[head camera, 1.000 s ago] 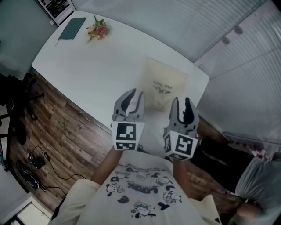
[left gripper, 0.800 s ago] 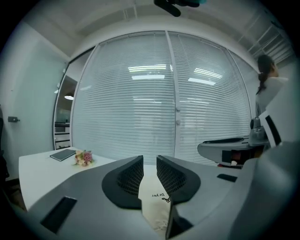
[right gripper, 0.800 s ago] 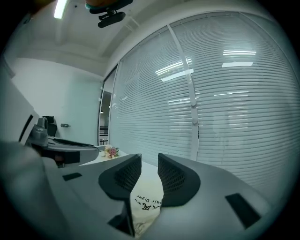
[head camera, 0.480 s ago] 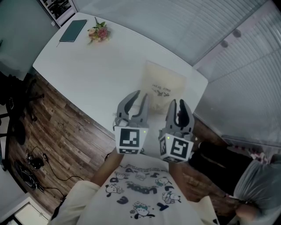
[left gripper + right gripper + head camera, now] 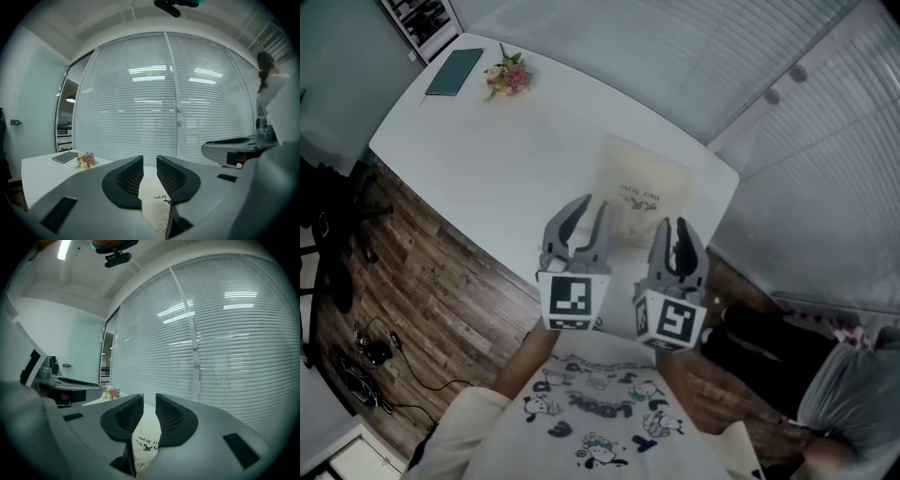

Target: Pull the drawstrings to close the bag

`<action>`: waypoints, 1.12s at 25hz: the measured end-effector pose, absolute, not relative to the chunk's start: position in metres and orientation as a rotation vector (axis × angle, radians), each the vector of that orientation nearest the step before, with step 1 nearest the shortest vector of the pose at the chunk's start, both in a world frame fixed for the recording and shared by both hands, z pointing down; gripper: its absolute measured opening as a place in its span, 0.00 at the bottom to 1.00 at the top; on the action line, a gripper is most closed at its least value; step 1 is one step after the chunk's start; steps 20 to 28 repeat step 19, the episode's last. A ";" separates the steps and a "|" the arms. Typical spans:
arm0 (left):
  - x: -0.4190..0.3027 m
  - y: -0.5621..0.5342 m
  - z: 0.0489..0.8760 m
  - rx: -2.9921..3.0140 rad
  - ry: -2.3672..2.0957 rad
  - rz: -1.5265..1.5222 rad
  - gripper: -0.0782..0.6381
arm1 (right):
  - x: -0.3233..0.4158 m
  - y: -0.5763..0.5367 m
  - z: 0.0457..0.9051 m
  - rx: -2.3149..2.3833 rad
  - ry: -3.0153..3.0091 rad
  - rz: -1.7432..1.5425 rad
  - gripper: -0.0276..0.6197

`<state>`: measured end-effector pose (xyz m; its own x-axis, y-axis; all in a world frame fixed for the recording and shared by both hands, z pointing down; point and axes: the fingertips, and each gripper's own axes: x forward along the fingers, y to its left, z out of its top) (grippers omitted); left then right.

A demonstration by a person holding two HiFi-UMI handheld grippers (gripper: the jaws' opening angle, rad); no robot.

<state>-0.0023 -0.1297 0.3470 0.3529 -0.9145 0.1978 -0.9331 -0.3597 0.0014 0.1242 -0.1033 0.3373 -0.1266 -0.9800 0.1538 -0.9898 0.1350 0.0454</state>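
A cream drawstring bag (image 5: 643, 190) with dark print lies flat on the white table (image 5: 478, 150), near its right corner. My left gripper (image 5: 586, 206) hovers over the bag's near left edge with a narrow gap between its jaws and nothing in it. The right gripper (image 5: 677, 229) hangs beside it over the near right edge; its jaws are closing and hold nothing. In the left gripper view the bag (image 5: 157, 208) shows below the gripper (image 5: 150, 160). The right gripper view has the bag (image 5: 146, 444) under the gripper (image 5: 149, 398). No drawstrings are visible.
A dark green notebook (image 5: 455, 72) and a small bunch of flowers (image 5: 507, 74) lie at the table's far left end. White blinds (image 5: 694, 56) run behind the table. Wooden floor (image 5: 422, 291) and a dark chair (image 5: 333, 244) are on the left.
The two grippers have drawn closer together near the bag's near edge. The right gripper's jaws have narrowed. The left jaws look the same.
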 end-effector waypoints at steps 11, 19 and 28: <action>0.005 -0.128 0.348 2.510 -1.664 0.287 0.28 | 0.129 -0.104 0.337 1.992 -2.238 0.127 0.18; 0.007 -0.127 0.349 2.524 -1.649 0.300 0.28 | 0.130 -0.103 0.340 1.984 -2.218 0.145 0.18; 0.007 -0.127 0.349 2.524 -1.649 0.300 0.28 | 0.130 -0.103 0.340 1.984 -2.218 0.145 0.18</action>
